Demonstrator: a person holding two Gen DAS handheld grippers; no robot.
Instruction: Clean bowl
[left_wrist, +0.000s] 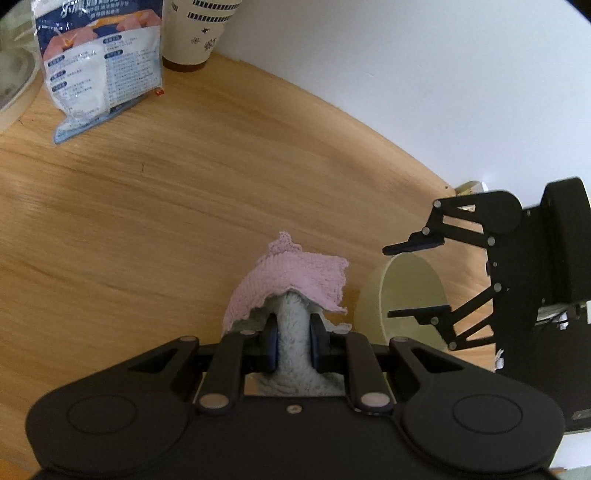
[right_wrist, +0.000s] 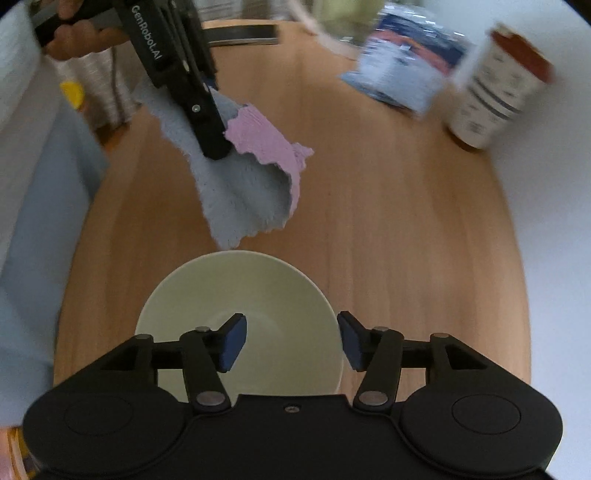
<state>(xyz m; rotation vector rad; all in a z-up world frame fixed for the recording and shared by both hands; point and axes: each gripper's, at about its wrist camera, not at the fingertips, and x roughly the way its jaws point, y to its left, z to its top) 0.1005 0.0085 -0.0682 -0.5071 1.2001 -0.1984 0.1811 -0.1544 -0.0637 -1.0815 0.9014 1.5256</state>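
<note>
Right wrist view blurred, right gripper (right_wrist: 291, 341) jaws apart over bowl (right_wrist: 258, 295), left gripper (left_wrist: 291, 341) clamping cloth (left_wrist: 291, 291)

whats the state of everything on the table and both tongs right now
bowl: upright on the table, looks empty, not gripped
cloth: pinched, hanging above the table
left tongs: shut on the cloth
right tongs: open, one pad inside the rim, one outside
paper cup: standing upright
packet: propped up, looks sealed
</note>
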